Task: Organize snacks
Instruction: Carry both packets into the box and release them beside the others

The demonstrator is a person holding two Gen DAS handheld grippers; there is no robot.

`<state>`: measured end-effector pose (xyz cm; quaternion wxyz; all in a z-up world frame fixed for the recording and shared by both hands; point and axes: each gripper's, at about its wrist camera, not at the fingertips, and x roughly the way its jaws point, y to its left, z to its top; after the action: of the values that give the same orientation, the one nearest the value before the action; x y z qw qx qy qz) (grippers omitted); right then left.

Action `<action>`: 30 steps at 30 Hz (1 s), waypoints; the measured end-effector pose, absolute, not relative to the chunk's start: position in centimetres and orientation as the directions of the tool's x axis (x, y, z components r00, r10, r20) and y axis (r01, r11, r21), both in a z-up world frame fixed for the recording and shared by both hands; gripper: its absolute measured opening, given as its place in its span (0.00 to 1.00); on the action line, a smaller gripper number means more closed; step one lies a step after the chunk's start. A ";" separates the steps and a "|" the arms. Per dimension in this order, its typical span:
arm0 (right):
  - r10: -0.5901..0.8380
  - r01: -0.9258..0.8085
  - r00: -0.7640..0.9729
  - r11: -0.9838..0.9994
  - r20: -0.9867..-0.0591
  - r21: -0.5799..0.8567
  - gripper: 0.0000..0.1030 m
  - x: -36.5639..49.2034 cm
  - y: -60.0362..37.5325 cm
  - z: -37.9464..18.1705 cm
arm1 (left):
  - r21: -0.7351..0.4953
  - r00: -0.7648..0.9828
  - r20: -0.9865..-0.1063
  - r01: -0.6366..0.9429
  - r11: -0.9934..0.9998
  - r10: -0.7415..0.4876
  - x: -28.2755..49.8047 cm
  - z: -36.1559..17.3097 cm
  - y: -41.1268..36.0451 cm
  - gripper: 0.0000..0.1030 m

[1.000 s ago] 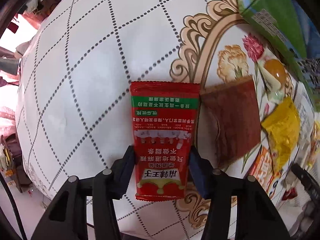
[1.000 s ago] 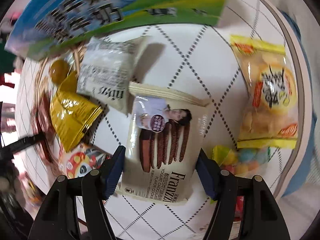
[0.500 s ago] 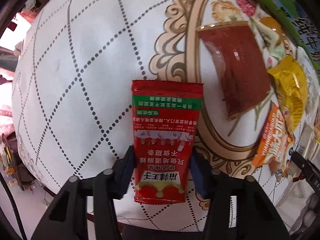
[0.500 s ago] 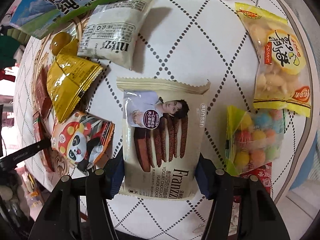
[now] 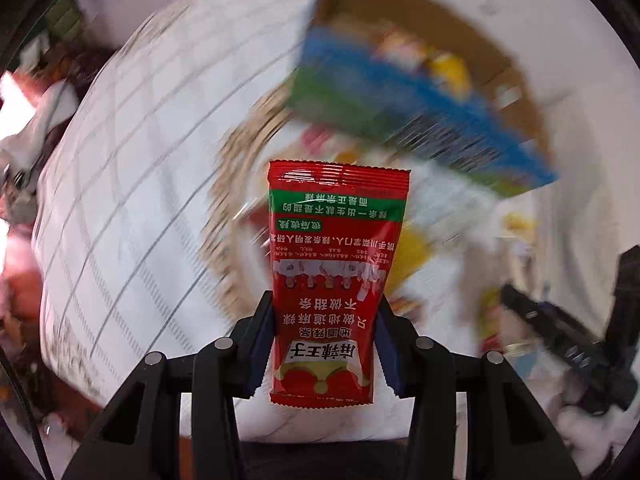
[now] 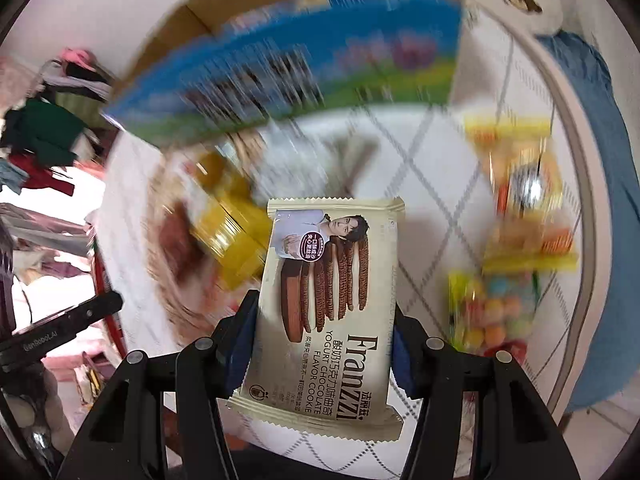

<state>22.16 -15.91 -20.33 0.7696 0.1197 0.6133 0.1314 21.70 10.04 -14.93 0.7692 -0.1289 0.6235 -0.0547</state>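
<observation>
In the left wrist view, my left gripper (image 5: 324, 304) is shut on the lower half of a red spicy-strip packet (image 5: 338, 240) and holds it upright, clear of the table. In the right wrist view, my right gripper (image 6: 325, 306) has a cream Franzzi chocolate cookie packet (image 6: 332, 264) between its jaws. The jaws are closing and the pads press on the packet's sides, which hangs above the cloth. Behind both packets stands an open cardboard box with blue and green printed sides (image 5: 400, 92) (image 6: 300, 72), blurred by motion.
A white quilted tablecloth (image 5: 140, 160) covers the round table. On it lie a yellow packet (image 6: 232, 228), a yellow-orange snack bag (image 6: 524, 200) and a bag of coloured candy balls (image 6: 492, 312). Clothes are piled beyond the table's left edge (image 6: 48, 132).
Both grippers have risen off the table with their packets, and the jaws have drawn in on them. The table's snacks look smaller and the printed box has come into view.
</observation>
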 end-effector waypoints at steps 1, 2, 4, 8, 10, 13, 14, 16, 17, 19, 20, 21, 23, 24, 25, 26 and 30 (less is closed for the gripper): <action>0.362 -0.066 0.234 0.932 -0.902 0.357 0.58 22.8 -16.1 -19.1 | -0.283 0.231 -0.937 -0.056 0.958 -0.263 22.9 -13.7 8.7 0.42; 0.369 -0.075 0.253 0.929 -0.894 0.362 0.58 23.4 -16.2 -18.1 | -0.292 0.246 -0.929 -0.037 0.956 -0.275 24.3 -12.4 7.5 0.42; 0.384 -0.101 0.296 0.923 -0.875 0.371 0.58 25.4 -16.6 -15.3 | -0.291 0.272 -0.920 0.014 0.957 -0.284 27.3 -10.2 5.3 0.42; 0.332 -0.121 0.383 0.943 -0.862 0.309 0.58 31.5 -17.5 -11.4 | -0.209 0.325 -0.918 0.085 0.974 -0.225 33.4 -7.2 2.4 0.42; 0.283 -0.119 0.408 0.959 -0.868 0.257 0.58 35.2 -17.4 -10.8 | -0.163 0.323 -0.928 0.104 0.981 -0.189 37.1 -6.8 0.8 0.42; 0.208 -0.104 0.412 0.978 -0.887 0.181 0.58 40.3 -18.0 -11.5 | -0.105 0.283 -0.950 0.112 0.988 -0.133 42.0 -9.3 0.2 0.42; 0.179 -0.105 0.400 0.983 -0.899 0.149 0.58 42.2 -17.9 -12.2 | -0.081 0.264 -0.959 0.110 0.991 -0.107 43.7 -10.1 0.0 0.42; 0.135 -0.098 0.388 0.990 -0.912 0.104 0.58 45.1 -17.6 -13.6 | -0.060 0.225 -0.971 0.103 0.993 -0.082 46.5 -12.0 0.1 0.42; 0.113 -0.101 0.372 0.992 -0.921 0.081 0.58 46.7 -17.4 -14.4 | -0.038 0.199 -0.978 0.099 0.994 -0.057 48.0 -13.2 0.2 0.42; 0.073 -0.090 0.348 0.995 -0.935 0.044 0.58 49.0 -17.2 -16.0 | -0.010 0.176 -0.984 0.084 0.996 -0.025 49.7 -14.4 0.3 0.42; 0.065 -0.089 0.337 0.995 -0.939 0.037 0.58 49.8 -17.1 -17.1 | 0.001 0.166 -0.986 0.078 0.997 -0.012 50.3 -15.0 0.1 0.42; 0.055 -0.085 0.328 0.996 -0.943 0.028 0.58 51.1 -17.3 -17.7 | 0.009 0.152 -0.988 0.065 0.998 -0.001 51.1 -15.8 0.4 0.42; 0.039 -0.088 0.313 0.996 -0.949 0.012 0.58 52.5 -17.1 -18.7 | 0.010 0.132 -0.991 0.041 0.999 0.005 52.2 -16.5 0.7 0.44; 0.028 -0.088 0.300 0.996 -0.953 0.002 0.59 53.2 -16.9 -19.3 | 0.018 0.122 -0.992 0.031 0.999 0.015 52.7 -16.9 1.0 0.44; 0.021 -0.086 0.287 0.996 -0.958 -0.004 0.60 53.5 -16.7 -20.0 | 0.028 0.113 -0.993 0.026 0.999 0.025 53.2 -17.2 1.1 0.44; 0.022 -0.086 0.265 0.996 -0.964 -0.001 0.62 54.1 -16.5 -20.7 | 0.028 0.104 -0.994 0.020 0.999 0.025 53.5 -17.4 1.2 0.44; 0.030 -0.097 0.226 0.995 -0.974 0.008 0.91 55.2 -15.5 -21.9 | -0.002 0.090 -0.996 0.007 1.000 -0.003 54.0 -17.6 1.5 0.86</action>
<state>55.24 -15.47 -21.86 0.7825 -0.0270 0.6208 0.0404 53.99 1.49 -17.60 0.7381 0.0015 0.6747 -0.0034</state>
